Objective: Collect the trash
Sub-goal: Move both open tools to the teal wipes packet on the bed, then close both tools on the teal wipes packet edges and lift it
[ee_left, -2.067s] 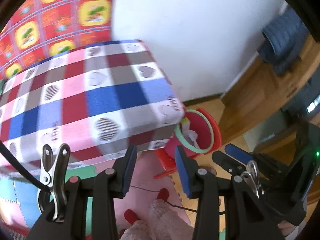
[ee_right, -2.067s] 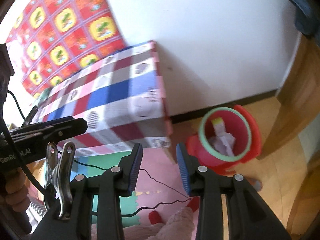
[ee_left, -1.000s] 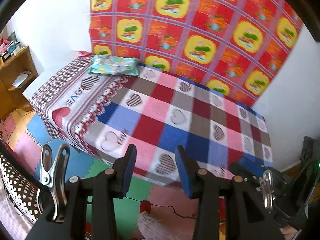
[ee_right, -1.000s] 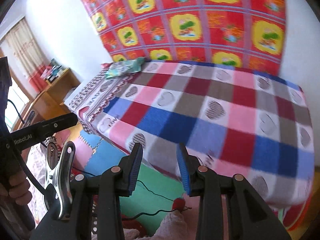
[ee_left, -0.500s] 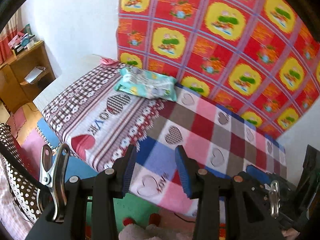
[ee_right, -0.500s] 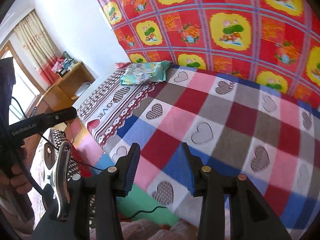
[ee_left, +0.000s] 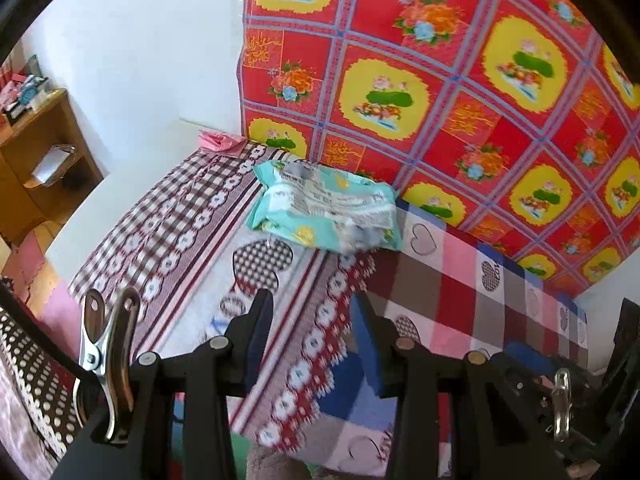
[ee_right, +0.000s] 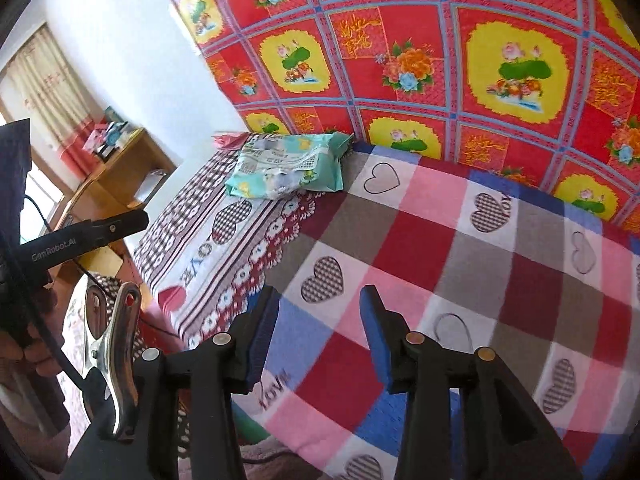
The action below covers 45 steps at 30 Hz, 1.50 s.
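A crumpled teal wipes packet lies on the bed's far side, against the red and yellow flowered wall cloth; in the right wrist view the packet is far ahead to the left. A small pink crumpled thing sits in the bed's far corner. My left gripper hangs open over the patterned sheet, short of the packet, with nothing between its blue pads. Over the checked heart blanket, my right gripper is open and empty too.
A wooden shelf unit stands left of the bed by the white wall. The left gripper's black body and the person's hand fill the left edge of the right wrist view. Foam floor mats lie below the bed's near edge.
Both views swung from the red bin on the floor across the bed to its far left end. The teal packet has grown nearer. The right jaws have widened slightly.
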Available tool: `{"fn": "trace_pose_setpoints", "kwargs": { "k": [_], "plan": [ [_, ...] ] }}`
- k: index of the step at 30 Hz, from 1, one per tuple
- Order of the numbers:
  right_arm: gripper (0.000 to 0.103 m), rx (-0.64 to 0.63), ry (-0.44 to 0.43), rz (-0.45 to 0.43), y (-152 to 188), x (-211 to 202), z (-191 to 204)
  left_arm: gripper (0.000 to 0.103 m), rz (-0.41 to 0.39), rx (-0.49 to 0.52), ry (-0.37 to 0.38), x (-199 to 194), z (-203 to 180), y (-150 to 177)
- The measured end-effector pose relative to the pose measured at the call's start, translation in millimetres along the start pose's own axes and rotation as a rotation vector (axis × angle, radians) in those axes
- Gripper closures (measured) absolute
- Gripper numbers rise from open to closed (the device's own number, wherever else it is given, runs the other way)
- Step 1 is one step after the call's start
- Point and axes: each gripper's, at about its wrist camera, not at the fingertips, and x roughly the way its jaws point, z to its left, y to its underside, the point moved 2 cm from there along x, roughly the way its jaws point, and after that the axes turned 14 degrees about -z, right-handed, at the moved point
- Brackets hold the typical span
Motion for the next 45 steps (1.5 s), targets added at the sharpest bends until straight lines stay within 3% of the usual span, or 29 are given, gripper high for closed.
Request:
{"fn": "trace_pose_setpoints", "kwargs": {
  "k": [8, 12, 18, 33, 45],
  "plan": [
    [0.059, 0.045, 0.059, 0.022, -27, 56, 18, 0.061, 0.05, 0.017, 0.055, 61, 26, -32],
    [0.059, 0.053, 0.086, 0.015, -44, 85, 26, 0.056, 0.07, 0.031, 0.077, 93, 37, -46],
    [0.053, 0.082, 0.125, 0.023, -63, 125, 27, 0.054, 0.108, 0.037, 0.103, 130, 57, -60],
    [0.052, 0.058, 0.22, 0.078, -85, 206, 10, 0.046, 0.206, 0.041, 0.15, 204, 68, -63],
    [0.044, 0.083, 0.187, 0.116, -83, 239, 7, 0.039, 0.217, 0.053, 0.173, 231, 59, -59]
  ]
}}
